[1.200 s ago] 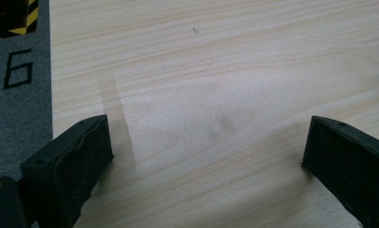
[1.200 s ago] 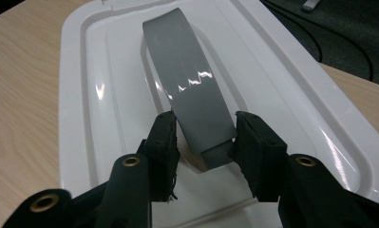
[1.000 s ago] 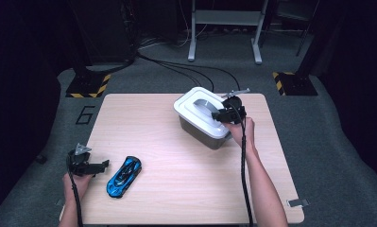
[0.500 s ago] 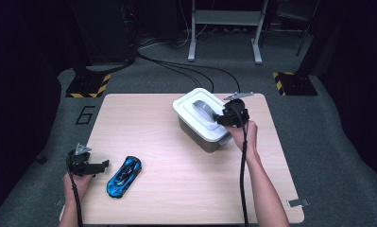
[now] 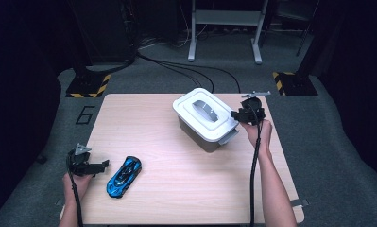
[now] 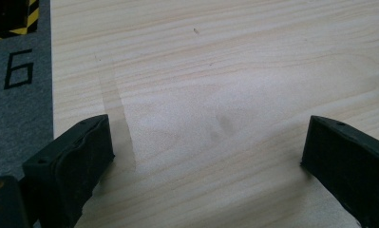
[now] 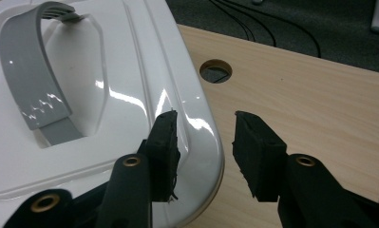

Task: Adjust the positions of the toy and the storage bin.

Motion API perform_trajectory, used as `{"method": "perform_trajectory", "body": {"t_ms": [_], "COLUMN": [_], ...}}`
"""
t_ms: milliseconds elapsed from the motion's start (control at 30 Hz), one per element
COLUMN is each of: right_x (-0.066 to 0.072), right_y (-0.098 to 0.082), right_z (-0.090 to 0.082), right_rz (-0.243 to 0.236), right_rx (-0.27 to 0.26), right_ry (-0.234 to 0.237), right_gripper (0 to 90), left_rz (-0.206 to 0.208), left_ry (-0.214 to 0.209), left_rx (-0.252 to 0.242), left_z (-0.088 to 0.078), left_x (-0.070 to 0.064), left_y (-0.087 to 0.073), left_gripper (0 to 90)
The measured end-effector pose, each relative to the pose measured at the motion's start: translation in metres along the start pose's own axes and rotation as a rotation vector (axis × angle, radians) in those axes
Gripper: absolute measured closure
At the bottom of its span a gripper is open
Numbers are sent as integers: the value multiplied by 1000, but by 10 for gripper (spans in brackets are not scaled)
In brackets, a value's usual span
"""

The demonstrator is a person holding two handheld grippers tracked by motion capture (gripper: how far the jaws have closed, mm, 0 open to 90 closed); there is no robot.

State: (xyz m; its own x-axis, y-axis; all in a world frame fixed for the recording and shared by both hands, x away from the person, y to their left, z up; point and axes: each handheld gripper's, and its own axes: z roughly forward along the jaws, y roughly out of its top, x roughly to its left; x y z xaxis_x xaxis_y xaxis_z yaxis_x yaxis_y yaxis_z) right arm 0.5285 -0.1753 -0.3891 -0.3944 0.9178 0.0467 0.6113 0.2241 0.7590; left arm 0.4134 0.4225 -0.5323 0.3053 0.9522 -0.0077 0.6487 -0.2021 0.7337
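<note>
A white box with its lid [image 5: 204, 118] on stands right of centre on the wooden table [image 5: 186, 189]; a grey handle [image 5: 205, 109] lies flat in the lid. My right gripper [image 5: 238, 115] is at the box's right edge. In the right gripper view its jaws [image 7: 203, 142] are open and straddle the lid's rim [image 7: 211, 137], one over the lid, one past it. A blue toy car [image 5: 124, 176] lies near the front left. My left gripper [image 5: 102, 166] rests just left of the car, open wide over bare wood [image 6: 206, 152].
The tabletop has a round cable hole [image 7: 215, 71] beyond the box. Grey floor with a painted 6 [image 5: 85, 115] lies left of the table. Black cables [image 5: 186, 66], striped stand feet [image 5: 87, 87] and a metal frame [image 5: 224, 28] are behind it.
My right gripper has drawn back to the right, from over the lid's top to its right rim. The left gripper and the car have stayed put.
</note>
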Motion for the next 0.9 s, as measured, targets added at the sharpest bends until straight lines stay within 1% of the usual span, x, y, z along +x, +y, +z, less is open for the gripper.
{"method": "perform_trajectory", "body": {"t_ms": [33, 133, 167, 200, 233, 267, 367, 400, 467, 533, 567, 700, 733, 767, 800, 867, 900], "right_x": [-2, -5, -6, -9, -9, -9, -9, -10, -9, -9, -7, -3, -1, 4, 7, 11, 11], "right_y": [-1, -2, -2, -3, -3, -4, -4, -4, -5, -5, -7, -8, -10, -11, -12, -13, -13], "right_z": [2, 5, 6, 7, 7, 7, 6, 5, 4, 3, 2, 1, 0, -2, -3, -3, -3], "right_rz": [13, 9, 28, 29, 29, 43, 41, 34, 50, 43, 46, 39, 30, 20, 19, 2, 2], "right_rx": [5, 6, 11, 1, 1, 1, 10, 11, 19, 19, 27, 24, 23, 29, 33, 30, 30], "right_ry": [7, 9, 18, 42, 42, 60, 64, 70, 80, 86, 99, 109, 114, 119, 124, 131, 131], "right_gripper": [608, 615, 621, 653, 653, 678, 679, 679, 679, 679, 675, 669, 667, 663, 661, 657, 657], "left_rz": [0, 0, -1, 0, 0, -1, 0, -1, 0, 0, -1, -2, -1, -2, -1, -1, -1], "left_ry": [0, 0, 0, 0, 0, 0, 0, 0, 1, 1, 1, 1, 1, 1, 2, 2, 2], "left_rx": [-1, 0, 1, 2, 2, 1, 1, 0, 0, 0, 1, 0, 0, 0, -1, -1, -1], "left_z": [0, 0, 0, 0, 0, 0, 0, 0, 0, 0, 0, 0, 0, 0, 0, 0, 0], "left_x": [0, 0, 0, 0, 0, 0, 0, 0, 0, 0, 0, 0, 0, 0, 0, 0, 0], "left_y": [0, 0, 0, 0, 0, 0, 0, 0, 0, 0, 0, 0, 0, 0, 0, 0, 0], "left_gripper": [32, 32, 32, 32, 32, 32, 32, 33, 33, 33, 34, 34, 34, 34, 35, 35, 35]}}
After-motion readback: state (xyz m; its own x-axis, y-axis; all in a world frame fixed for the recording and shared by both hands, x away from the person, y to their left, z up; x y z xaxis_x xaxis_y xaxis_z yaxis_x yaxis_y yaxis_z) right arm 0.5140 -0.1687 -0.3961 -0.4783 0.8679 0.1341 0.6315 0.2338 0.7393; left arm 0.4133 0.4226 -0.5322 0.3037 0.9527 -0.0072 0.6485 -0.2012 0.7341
